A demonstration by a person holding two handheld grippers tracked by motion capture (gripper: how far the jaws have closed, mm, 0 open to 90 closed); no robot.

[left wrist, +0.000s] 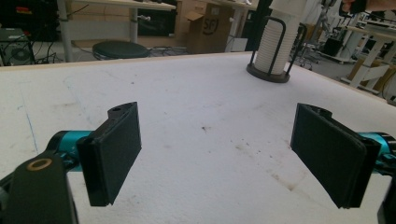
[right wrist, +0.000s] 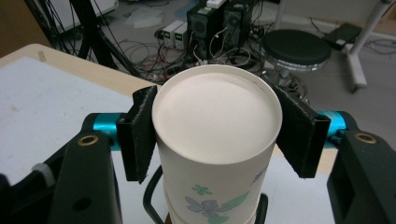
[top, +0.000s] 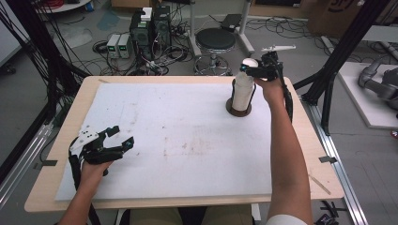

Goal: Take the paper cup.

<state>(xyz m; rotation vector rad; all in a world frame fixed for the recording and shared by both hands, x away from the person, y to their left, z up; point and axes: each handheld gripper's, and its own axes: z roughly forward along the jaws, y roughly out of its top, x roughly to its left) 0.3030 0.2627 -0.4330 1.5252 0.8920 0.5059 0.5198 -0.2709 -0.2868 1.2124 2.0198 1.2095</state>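
A tall stack of white paper cups stands upside down in a dark wire holder at the far right of the table. My right gripper is at the top of the stack. In the right gripper view its black pads press on both sides of the top cup, which has a flower print lower down. My left gripper rests low at the near left with its jaws wide apart and nothing between them. From the left gripper the cup stack and its holder show far off.
A white foam mat covers most of the wooden table. Beyond the far edge are a round black stool, computer boxes and cables on the floor. Black frame posts stand at the right.
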